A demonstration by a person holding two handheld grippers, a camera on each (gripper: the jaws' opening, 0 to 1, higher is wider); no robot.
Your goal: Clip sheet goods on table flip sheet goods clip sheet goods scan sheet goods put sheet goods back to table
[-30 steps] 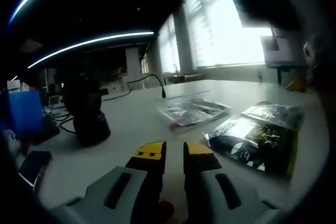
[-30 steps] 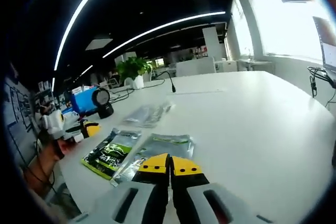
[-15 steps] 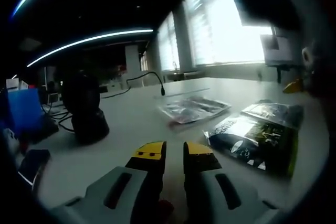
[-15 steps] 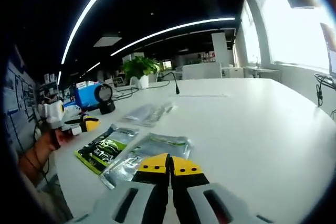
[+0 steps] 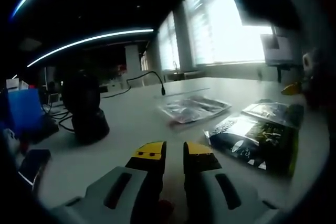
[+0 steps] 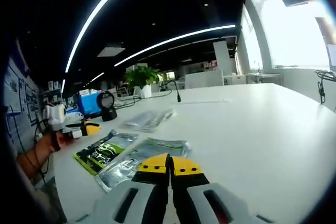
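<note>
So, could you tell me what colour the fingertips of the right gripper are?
Yellow, on black fingers; clearest in the right gripper view.

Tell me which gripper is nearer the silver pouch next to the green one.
Right. The right gripper sits at the edge of the silver pouch. The left gripper hovers beyond the green pouch, farther off.

A black round device point(image 5: 86, 111) stood on the white table point(image 5: 131, 124) with cables beside it. A blue box point(image 5: 23, 111) was at its left. A green plant point(image 6: 137, 77) stood at the far end.
</note>
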